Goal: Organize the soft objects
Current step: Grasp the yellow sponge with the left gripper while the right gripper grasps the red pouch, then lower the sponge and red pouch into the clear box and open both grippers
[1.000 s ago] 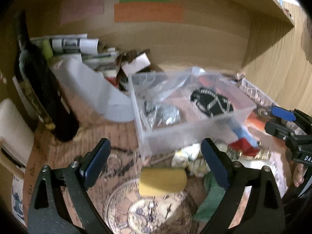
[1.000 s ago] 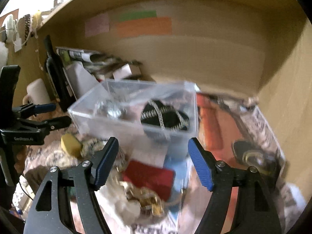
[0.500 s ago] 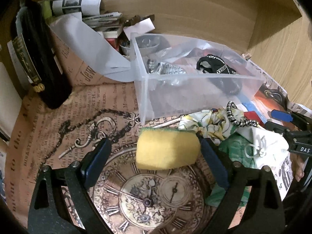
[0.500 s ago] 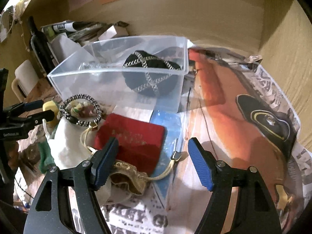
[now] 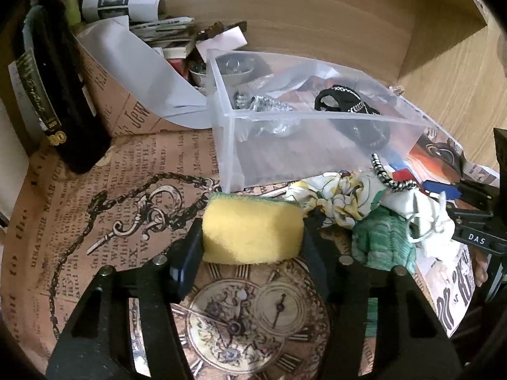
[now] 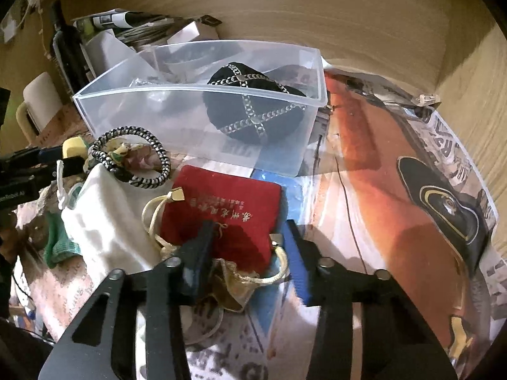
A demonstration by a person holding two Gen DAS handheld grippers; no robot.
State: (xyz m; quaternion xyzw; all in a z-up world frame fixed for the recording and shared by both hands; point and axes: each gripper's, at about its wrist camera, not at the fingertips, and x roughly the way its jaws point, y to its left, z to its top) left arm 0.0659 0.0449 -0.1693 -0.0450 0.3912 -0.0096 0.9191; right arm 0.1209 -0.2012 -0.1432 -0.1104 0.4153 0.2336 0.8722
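Observation:
My left gripper (image 5: 252,247) is shut on a yellow sponge (image 5: 252,232) with a green back, resting on the printed paper. My right gripper (image 6: 247,247) has its jaws closed against the sides of a red drawstring pouch (image 6: 225,212). A clear plastic box (image 5: 304,145) behind holds a black pouch with silver chains (image 6: 250,104) and a silver item (image 5: 269,107). Beside the sponge lie a floral scrunchie (image 5: 329,196), a green knitted cloth (image 5: 383,243), a white drawstring bag (image 6: 104,218) and a black-and-white braided ring (image 6: 136,155).
A dark wine bottle (image 5: 54,88) stands at the left. Papers and booklets (image 5: 142,15) pile against the wooden back wall. A gold pouch (image 6: 234,281) lies under the red one. A wooden side wall (image 5: 459,72) closes the right.
Both grippers moved down and forward. The left jaws closed onto the yellow sponge. The right jaws closed in around the red pouch.

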